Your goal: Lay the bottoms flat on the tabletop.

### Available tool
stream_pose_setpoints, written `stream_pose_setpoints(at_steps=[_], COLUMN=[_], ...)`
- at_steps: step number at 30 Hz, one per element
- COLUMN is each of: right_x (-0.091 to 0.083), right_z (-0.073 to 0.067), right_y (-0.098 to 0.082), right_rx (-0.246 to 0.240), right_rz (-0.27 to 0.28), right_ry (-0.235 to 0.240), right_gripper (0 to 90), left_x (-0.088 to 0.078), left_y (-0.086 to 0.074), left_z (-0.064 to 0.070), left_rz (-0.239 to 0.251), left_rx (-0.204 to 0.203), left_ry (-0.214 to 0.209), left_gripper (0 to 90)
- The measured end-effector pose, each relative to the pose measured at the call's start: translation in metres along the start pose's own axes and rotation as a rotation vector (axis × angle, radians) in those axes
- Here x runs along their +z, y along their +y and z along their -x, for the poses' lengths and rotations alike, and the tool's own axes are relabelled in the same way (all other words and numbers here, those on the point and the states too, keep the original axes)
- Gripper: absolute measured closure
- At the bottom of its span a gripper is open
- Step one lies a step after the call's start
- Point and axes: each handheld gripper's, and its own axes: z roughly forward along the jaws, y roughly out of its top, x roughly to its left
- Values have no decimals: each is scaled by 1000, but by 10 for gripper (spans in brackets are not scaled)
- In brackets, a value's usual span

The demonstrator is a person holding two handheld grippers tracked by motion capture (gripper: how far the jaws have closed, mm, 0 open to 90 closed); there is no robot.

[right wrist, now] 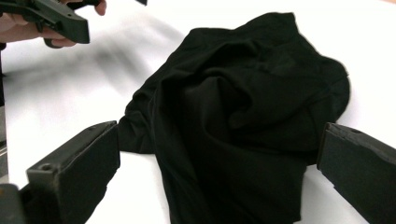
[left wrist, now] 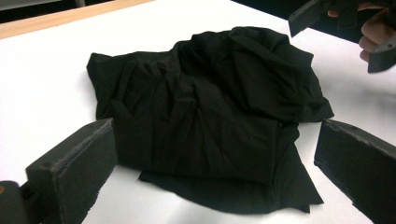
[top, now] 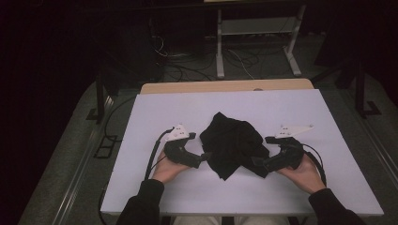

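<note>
Roughly at the middle of the white table (top: 155, 183) lies a black cloth (top: 233, 143), crumpled into a loose heap whose long axis runs from about 11 o'clock, where it bunches up highest, down to a pointed corner at about 6 o'clock near the person's edge. Flanking it — one on each side — are the two grippers. The left gripper (top: 205, 156) sits at the cloth's 9 o'clock, its tips aimed toward 3 o'clock and just beside the fabric's edge; the left hand (top: 167, 168) cups it from below, palm up, forearm in a dark sleeve (top: 141, 206) coming in from 6 o'clock. The right gripper (top: 257, 162) mirrors it at 4 o'clock, tips aimed toward 9 o'clock and at the cloth's lower hem, the right hand (top: 302, 173) likewise under it. In each gripper view the two blocky, matte black jaws stand wide apart with the cloth between and beyond them, gripping nothing. The fabric looks thin and soft, matte, with shallow folds and a flat single layer trailing out at the near edge. A wooden board edge (top: 225, 86) shows past the table's far side at 12 o'clock.
</note>
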Motion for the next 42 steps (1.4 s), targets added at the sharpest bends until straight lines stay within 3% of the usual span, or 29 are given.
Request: stream_pose_setpoints(at_steps=[2, 6, 12, 15, 18, 21, 24, 26, 27, 29, 33, 37, 42], right_x=[1, 5, 7, 10, 22, 31, 44, 49, 49, 45, 24, 3, -6], right_z=[-1, -4, -13, -16, -17, -18, -21, -21, -20, -16, -2, 22, 35], right_y=[0, -2, -1, -1, -1, -1, 1, 4, 6, 15, 33, 59, 80], right_rx=[0, -8, -50, -76, -96, -115, -125, -128, -123, -89, -11, 66, 72], right_rz=[-6, -33, -37, -42, -91, -129, -176, -193, -193, -163, -33, 79, 99], right_ry=[3, 39, 100, 101, 122, 113, 73, 78, 83, 89, 85, 71, 37], right_gripper=[5, 104, 259, 294, 350, 390, 594, 812, 874, 879, 883, 884, 883], left_x=[4, 11, 23, 29, 35, 41, 43, 43, 44, 43, 41, 38, 39], left_y=[1, 1, 0, -1, -3, -4, -4, -4, -5, -5, -3, -2, -2], left_z=[1, 3, 5, 6, 7, 7, 7, 7, 6, 6, 5, 4, 5], left_rz=[2, -4, -22, -39, -58, -67, -63, -64, -66, -71, -56, -50, -58], left_rx=[0, 3, 7, 10, 15, 13, 7, 6, 6, 6, -1, -13, -12], left_ry=[-3, -10, -21, -30, -37, -41, -41, -41, -41, -39, -33, -19, -12], left_gripper=[0, 0, 0, 0, 0, 0, 0, 0, 0, 0, 0, 0, 0])
